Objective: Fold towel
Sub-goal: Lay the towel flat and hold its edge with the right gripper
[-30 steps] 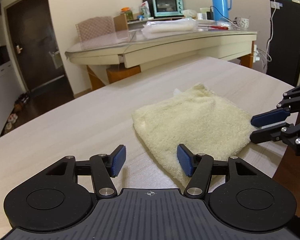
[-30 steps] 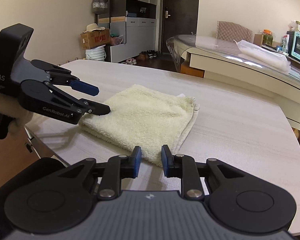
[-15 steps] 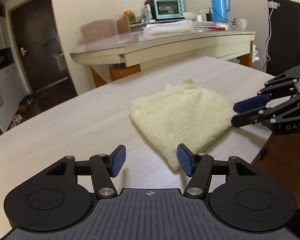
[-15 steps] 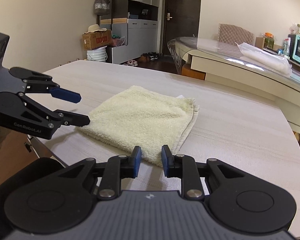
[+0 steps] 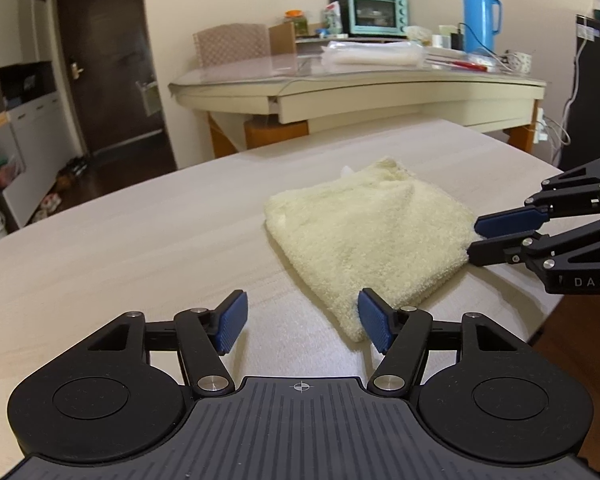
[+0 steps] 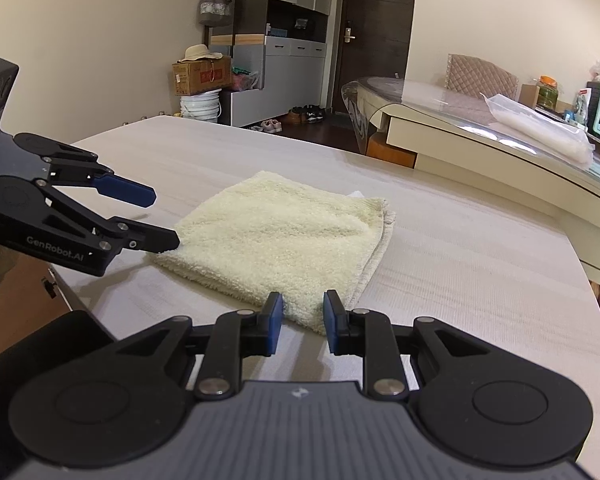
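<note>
My left gripper (image 5: 300,318) is opening with nothing between its pads and my right gripper (image 6: 302,320) sits narrowly parted and empty, both at near corners of the folded towel (image 6: 278,236) on the table (image 6: 460,272), so pinching only the top layer could undo the fold.

Both the left gripper (image 5: 302,322) and right gripper (image 6: 302,322) are matte black linkages with silver screws and blue-padded jaws.
</note>
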### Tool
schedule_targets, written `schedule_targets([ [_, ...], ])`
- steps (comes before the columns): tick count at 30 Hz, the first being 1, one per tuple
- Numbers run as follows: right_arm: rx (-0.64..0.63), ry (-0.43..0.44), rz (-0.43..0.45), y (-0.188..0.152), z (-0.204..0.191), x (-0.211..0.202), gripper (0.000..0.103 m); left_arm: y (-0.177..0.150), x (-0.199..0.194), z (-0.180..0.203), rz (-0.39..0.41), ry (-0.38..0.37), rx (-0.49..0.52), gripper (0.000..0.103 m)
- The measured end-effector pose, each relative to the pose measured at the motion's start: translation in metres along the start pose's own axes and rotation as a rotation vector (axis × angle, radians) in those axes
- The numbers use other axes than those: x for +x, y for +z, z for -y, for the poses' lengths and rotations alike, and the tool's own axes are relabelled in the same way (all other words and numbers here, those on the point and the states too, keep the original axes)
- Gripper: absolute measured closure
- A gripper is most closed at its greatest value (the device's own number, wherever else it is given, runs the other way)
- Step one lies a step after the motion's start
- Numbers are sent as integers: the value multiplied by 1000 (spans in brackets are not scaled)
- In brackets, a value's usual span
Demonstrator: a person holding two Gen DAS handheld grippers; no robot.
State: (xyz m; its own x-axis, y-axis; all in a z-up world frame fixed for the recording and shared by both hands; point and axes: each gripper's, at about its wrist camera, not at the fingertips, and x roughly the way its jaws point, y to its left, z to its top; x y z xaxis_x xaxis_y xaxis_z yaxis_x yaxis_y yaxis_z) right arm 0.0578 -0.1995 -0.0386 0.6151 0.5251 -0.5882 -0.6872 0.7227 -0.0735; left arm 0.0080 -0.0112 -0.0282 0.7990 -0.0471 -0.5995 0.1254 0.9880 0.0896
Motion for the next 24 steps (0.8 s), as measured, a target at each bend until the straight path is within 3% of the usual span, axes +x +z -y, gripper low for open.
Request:
schedule_targets([
  [24,-3,-15,-26,18,2,21,75,20,30,-23,-21,35,-53,34],
])
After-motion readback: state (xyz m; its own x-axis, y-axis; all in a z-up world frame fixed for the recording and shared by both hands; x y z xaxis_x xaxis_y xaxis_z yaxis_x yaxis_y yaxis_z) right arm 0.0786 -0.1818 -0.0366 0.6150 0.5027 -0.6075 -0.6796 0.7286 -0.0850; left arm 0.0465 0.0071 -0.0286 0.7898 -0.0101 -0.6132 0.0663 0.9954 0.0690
